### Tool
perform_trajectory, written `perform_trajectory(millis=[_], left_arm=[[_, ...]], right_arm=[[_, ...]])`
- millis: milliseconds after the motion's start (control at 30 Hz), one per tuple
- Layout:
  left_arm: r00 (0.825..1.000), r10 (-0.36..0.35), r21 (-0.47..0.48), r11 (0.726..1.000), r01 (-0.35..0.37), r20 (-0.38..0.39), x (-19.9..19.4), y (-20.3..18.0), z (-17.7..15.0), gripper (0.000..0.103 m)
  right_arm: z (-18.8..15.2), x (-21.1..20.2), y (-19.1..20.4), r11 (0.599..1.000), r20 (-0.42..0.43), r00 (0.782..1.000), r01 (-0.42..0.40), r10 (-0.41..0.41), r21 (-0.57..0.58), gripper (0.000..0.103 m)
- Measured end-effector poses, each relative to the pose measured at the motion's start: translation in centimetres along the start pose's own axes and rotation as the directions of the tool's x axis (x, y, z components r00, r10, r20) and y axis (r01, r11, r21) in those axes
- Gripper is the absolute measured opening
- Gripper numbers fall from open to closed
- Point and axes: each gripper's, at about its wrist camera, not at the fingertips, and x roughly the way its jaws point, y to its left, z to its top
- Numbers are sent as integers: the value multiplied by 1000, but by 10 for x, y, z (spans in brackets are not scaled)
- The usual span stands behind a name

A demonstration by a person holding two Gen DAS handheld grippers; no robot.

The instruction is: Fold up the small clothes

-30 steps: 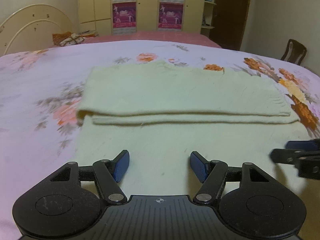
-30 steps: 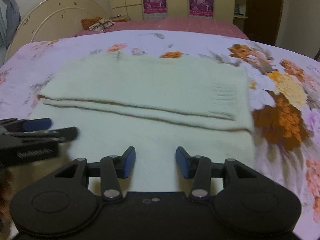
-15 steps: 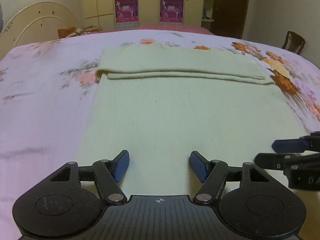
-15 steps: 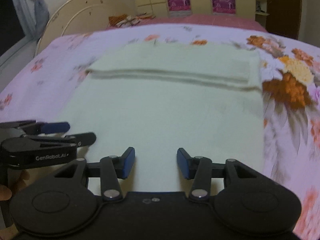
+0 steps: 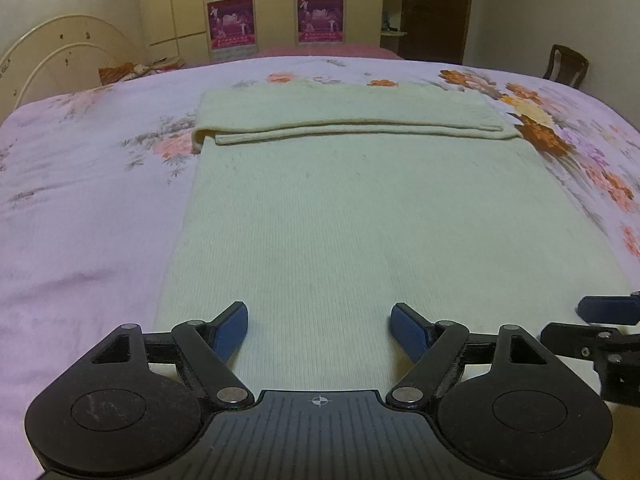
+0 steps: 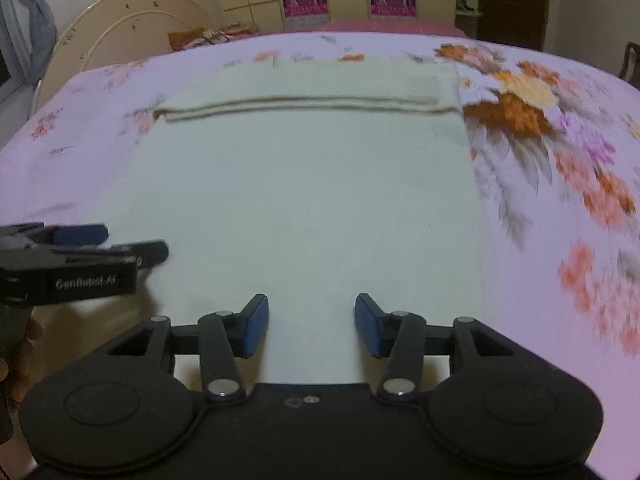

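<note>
Pulled back, each hand-held gripper [image 5: 319, 330] [image 6: 311, 326], jaws apart, hovers over the cream garment's [image 5: 360, 216] near end.

Quick count: one cream knit garment [image 5: 360, 220] on one floral bedspread [image 5: 80, 200], its far end folded over once. Two tongs, left tongs [image 5: 319, 330] and right tongs [image 6: 312, 326], each with two blue pads. Four pink posters [image 5: 320, 18] on the wardrobe, one wooden chair [image 5: 566, 65], one curved headboard [image 6: 128, 36].
</note>
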Motion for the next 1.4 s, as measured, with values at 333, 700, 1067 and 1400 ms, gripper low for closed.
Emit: perform_trajectory(millis=[333,700,1067,1400], left_arm=[[999,-33,31,999,33,-16,-23,3,-21,79],[999,1,-42,999,-3,-40,-95,59,-80,80],[991,-110,-247,965,90,-69,-101,86,-112,65],[936,-337,-425,866,265,-103,-81,103,-107,11]], right_arm=[[-17,-29,11,999,31,999,15,-16,38,51],[-63,-73,-21,990,-1,994,112,-112,83,61],[-101,-85,-45,972,-47,990,137,-130,193,57],[-101,-84,-45,957,-43,999,25,-13,288,11]])
